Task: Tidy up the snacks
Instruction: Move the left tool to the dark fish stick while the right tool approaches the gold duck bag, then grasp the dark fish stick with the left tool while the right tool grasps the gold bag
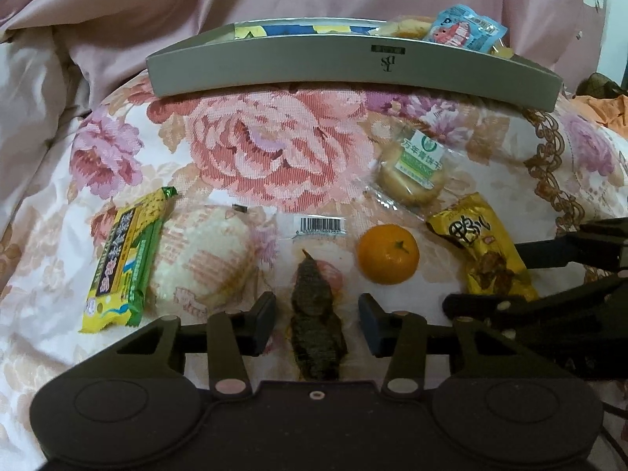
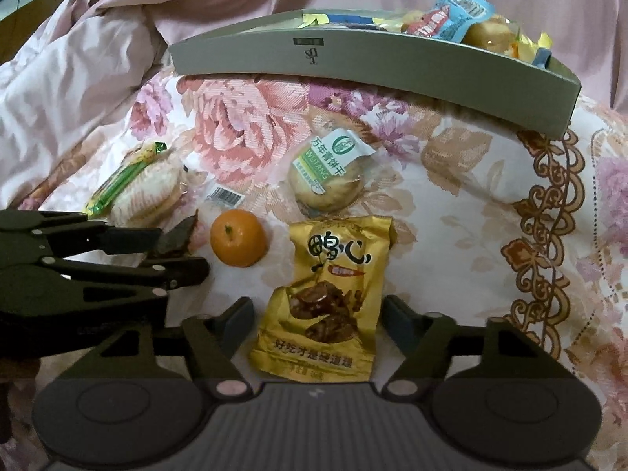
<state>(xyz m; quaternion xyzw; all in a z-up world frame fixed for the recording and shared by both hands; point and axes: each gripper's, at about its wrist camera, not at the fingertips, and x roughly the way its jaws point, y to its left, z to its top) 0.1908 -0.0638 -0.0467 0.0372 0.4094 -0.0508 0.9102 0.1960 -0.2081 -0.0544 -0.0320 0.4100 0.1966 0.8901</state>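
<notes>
The left gripper (image 1: 317, 322) stands open astride a dark, crinkled seaweed-wrapped roll in clear plastic (image 1: 317, 329); the right gripper (image 2: 318, 318) gapes around a glossy gold foil snack pouch (image 2: 327, 298), pads clear of both. Beyond on the floral quilt (image 1: 251, 145) lie a smooth round orange (image 1: 387, 254) and a film-wrapped biscuit (image 1: 412, 174). Farthest, the grey cardboard tray (image 1: 333, 66) holds packets; only the right view shows its right end.
</notes>
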